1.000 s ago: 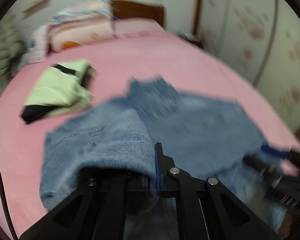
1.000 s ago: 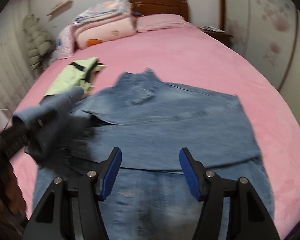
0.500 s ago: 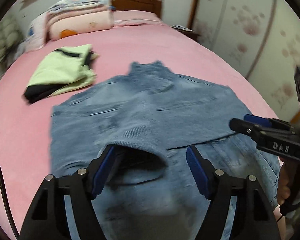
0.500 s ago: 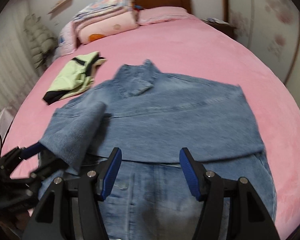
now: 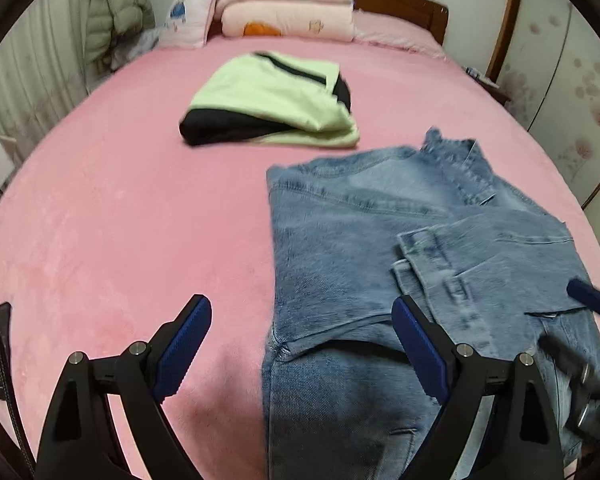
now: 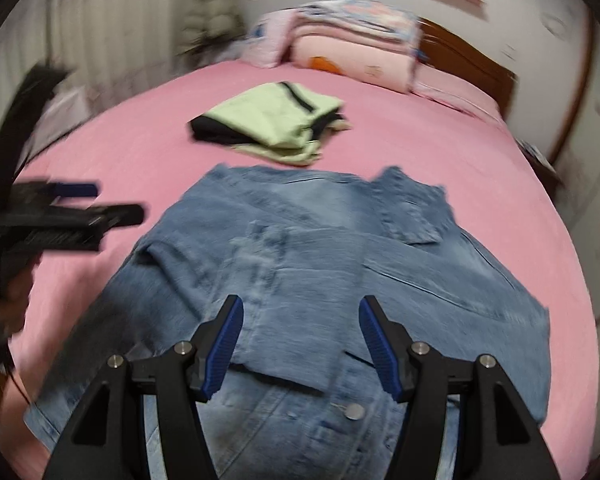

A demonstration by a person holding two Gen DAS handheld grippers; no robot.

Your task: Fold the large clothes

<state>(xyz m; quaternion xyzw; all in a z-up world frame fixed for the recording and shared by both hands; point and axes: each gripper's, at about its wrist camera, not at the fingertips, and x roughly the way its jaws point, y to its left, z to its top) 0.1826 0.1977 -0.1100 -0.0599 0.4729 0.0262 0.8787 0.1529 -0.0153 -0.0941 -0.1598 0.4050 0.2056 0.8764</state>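
Note:
A blue denim jacket (image 5: pixel 380 240) lies flat on the pink bed (image 5: pixel 120 220), both sleeves folded in across it; it also shows in the right wrist view (image 6: pixel 320 264). My left gripper (image 5: pixel 302 344) is open and empty, low over the jacket's left edge. It appears blurred at the left of the right wrist view (image 6: pixel 76 204). My right gripper (image 6: pixel 300 344) is open and empty above the jacket's lower middle, near a metal button (image 6: pixel 355 411). Its blurred tip shows at the right of the left wrist view (image 5: pixel 588 300).
A folded light-green and black garment (image 5: pixel 276 100) lies further up the bed, also in the right wrist view (image 6: pixel 272 124). Stacked pink bedding (image 5: pixel 288 12) sits against the wooden headboard (image 5: pixel 400 4). A wardrobe (image 5: pixel 572 60) stands on the right.
My left gripper opened and let go of the left sleeve, which now lies folded across the jacket. It then swung left, off the jacket's edge. My right gripper stayed open.

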